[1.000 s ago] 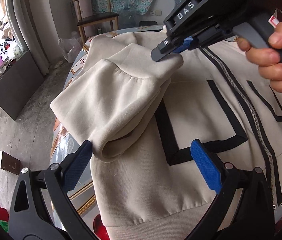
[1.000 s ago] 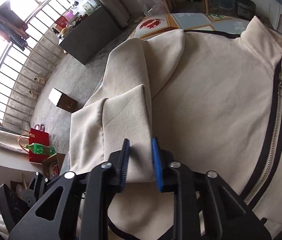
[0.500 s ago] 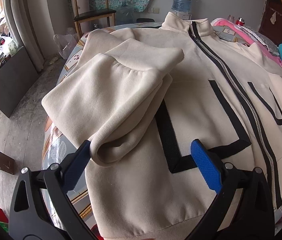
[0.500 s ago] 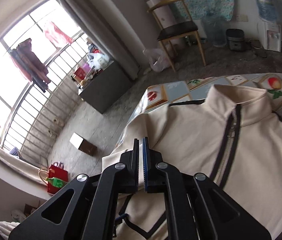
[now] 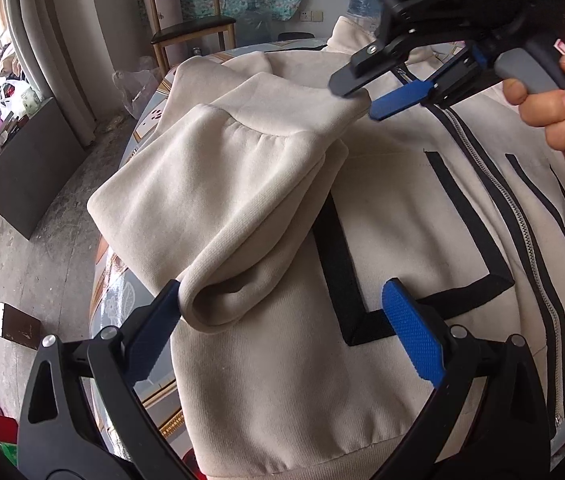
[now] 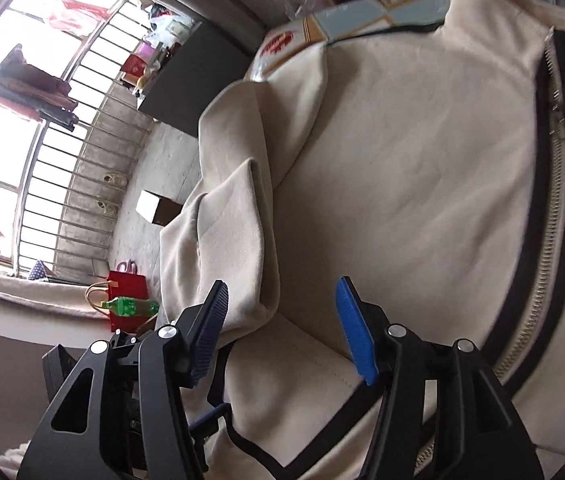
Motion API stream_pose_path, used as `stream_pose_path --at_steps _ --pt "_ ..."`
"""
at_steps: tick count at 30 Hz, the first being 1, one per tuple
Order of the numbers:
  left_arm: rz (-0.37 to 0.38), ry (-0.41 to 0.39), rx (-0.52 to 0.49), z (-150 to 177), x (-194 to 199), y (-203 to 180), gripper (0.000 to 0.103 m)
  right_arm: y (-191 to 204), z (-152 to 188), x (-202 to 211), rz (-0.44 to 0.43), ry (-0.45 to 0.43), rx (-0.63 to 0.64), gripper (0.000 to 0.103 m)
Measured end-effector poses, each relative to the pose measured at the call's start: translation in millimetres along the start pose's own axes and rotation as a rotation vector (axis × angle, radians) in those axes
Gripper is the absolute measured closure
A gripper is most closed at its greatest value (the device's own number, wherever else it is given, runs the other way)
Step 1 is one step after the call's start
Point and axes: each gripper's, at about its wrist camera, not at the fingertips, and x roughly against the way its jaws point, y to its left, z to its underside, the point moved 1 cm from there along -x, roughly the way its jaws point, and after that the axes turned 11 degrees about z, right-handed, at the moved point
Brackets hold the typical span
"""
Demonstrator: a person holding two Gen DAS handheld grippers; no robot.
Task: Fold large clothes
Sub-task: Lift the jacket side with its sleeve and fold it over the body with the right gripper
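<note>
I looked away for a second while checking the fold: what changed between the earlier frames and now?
The right gripper lifted away shut, then came back down to the folded sleeve, now open around its end. The left gripper stayed open by the cuff; the jacket lies as before.

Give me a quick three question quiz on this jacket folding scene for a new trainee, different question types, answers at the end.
1. True or false: the left claw is shut on the jacket.
2. Multiple choice: the folded sleeve lies on the A) zipper, B) jacket's front, beside the zipper, C) chair.
3. Fill in: in the right wrist view, the right claw is ____, its fingers either side of the sleeve's edge.

Key: 1 false, it is open with the cuff at its left finger; 2 B; 3 open.
</note>
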Motion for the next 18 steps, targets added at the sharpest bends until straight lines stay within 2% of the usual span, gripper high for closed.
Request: stream_pose_path --at_steps 2,4,9,12,15,18 --pt "0.004 0.000 0.004 -0.8 -0.5 -1.2 0.008 7.9 2.5 -2.6 -0.059 0.011 0.009 0.081" --pt "0.002 -0.001 0.004 0.0 -0.7 -2.9 0.008 18.1 5.9 8.4 -0.057 -0.030 0.028 0.090" --pt "0.039 -0.011 0.038 -3.5 8.0 -0.3 0.008 45.6 9.9 50.1 -0.123 -0.116 0.052 0.093" --pt "0.031 -0.040 0.041 -9.7 23.4 -0.6 0.008 49.5 4.7 87.3 -0.134 -0.207 0.045 0.093" --pt "0.020 -0.065 0.044 -19.4 41.6 0.2 0.008 28.3 2.2 140.2 -0.133 -0.333 -0.002 0.093" --pt "-0.008 -0.086 0.021 -31.3 56.0 0.0 0.008 -16.2 19.1 196.4 -0.098 -0.467 -0.084 0.093"
